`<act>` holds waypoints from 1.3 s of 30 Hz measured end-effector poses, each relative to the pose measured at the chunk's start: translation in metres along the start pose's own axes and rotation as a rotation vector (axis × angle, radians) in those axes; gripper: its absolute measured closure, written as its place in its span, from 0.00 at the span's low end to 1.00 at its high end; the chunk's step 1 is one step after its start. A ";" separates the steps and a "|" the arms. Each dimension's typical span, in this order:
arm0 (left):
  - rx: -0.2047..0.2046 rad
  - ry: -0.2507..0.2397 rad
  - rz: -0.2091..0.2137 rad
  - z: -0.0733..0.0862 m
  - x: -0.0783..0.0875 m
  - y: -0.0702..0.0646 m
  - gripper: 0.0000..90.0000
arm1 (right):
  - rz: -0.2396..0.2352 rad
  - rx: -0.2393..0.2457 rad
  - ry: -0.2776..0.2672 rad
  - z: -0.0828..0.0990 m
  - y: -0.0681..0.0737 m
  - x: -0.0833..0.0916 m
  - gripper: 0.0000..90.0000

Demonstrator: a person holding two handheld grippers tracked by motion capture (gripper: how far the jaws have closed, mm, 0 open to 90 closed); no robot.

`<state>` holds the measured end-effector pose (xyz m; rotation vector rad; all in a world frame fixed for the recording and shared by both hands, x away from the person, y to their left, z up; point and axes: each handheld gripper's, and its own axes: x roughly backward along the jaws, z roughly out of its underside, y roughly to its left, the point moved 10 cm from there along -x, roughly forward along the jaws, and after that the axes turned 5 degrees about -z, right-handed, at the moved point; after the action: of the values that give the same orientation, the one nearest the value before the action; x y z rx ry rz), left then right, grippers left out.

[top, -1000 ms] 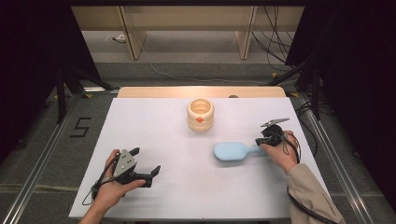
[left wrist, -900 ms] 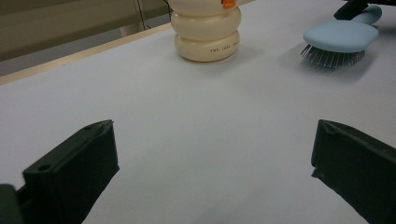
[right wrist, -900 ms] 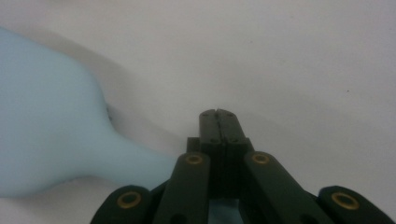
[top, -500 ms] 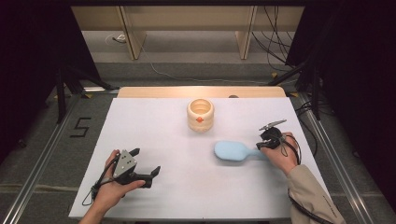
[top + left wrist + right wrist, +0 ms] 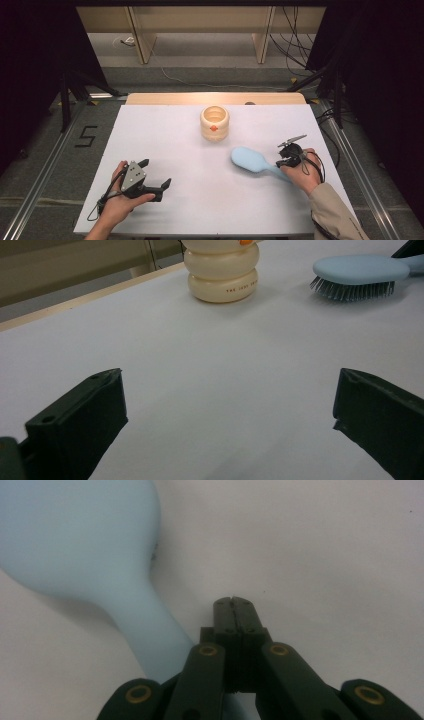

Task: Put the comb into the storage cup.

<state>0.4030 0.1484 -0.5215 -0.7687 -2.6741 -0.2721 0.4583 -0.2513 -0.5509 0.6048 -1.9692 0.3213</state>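
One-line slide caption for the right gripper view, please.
Right tongs shut and empty beside the blue hairbrush handle on the white table.

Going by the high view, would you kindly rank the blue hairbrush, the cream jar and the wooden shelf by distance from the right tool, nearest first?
1. Blue hairbrush: right beside the right tool, its handle running under the hand.
2. Cream jar: farther up the table and to the left, near the far edge.
3. Wooden shelf: beyond the table, against the back.
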 end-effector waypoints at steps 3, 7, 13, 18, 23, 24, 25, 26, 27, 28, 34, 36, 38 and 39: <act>-0.002 0.002 -0.001 0.001 0.000 0.000 0.00 | 0.004 0.008 0.004 0.003 0.003 0.001 1.00; -0.003 0.003 -0.002 0.001 0.000 0.000 0.00 | 0.004 0.017 0.013 0.010 0.011 0.004 1.00; -0.001 0.004 -0.003 0.001 0.000 0.000 0.00 | 0.010 0.031 0.018 0.015 0.017 0.008 1.00; -0.001 0.004 -0.004 0.002 0.001 0.000 0.00 | 0.003 0.041 0.026 0.021 0.025 0.010 1.00; -0.002 0.005 -0.009 0.002 0.001 0.002 0.00 | -0.005 0.050 0.034 0.026 0.032 0.013 1.00; -0.002 0.005 -0.009 0.002 0.001 0.002 0.00 | -0.006 0.055 0.035 0.027 0.033 0.014 1.00; -0.003 0.005 -0.009 0.002 0.001 0.002 0.00 | -0.009 0.056 0.036 0.028 0.035 0.014 1.00; -0.004 0.006 -0.009 0.002 0.001 0.002 0.00 | -0.009 0.058 0.037 0.029 0.035 0.014 1.00; -0.003 0.006 -0.009 0.002 0.001 0.002 0.00 | -0.009 0.058 0.037 0.029 0.035 0.014 1.00; -0.003 0.006 -0.010 0.002 0.001 0.002 0.00 | -0.013 0.054 0.040 0.030 0.036 0.014 1.00; -0.003 0.006 -0.010 0.002 0.001 0.002 0.00 | -0.016 0.047 0.037 0.030 0.036 0.015 1.00; -0.004 0.005 -0.010 0.002 0.001 0.003 0.00 | -0.015 0.047 0.034 0.030 0.036 0.015 1.00; -0.004 0.005 -0.011 0.002 0.001 0.003 0.00 | -0.018 0.042 0.030 0.029 0.036 0.015 1.00; -0.004 0.004 -0.011 0.002 0.001 0.003 0.00 | -0.019 0.040 0.030 0.029 0.036 0.015 1.00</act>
<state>0.4032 0.1519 -0.5227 -0.7535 -2.6754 -0.2821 0.4113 -0.2393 -0.5492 0.6401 -1.9313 0.3569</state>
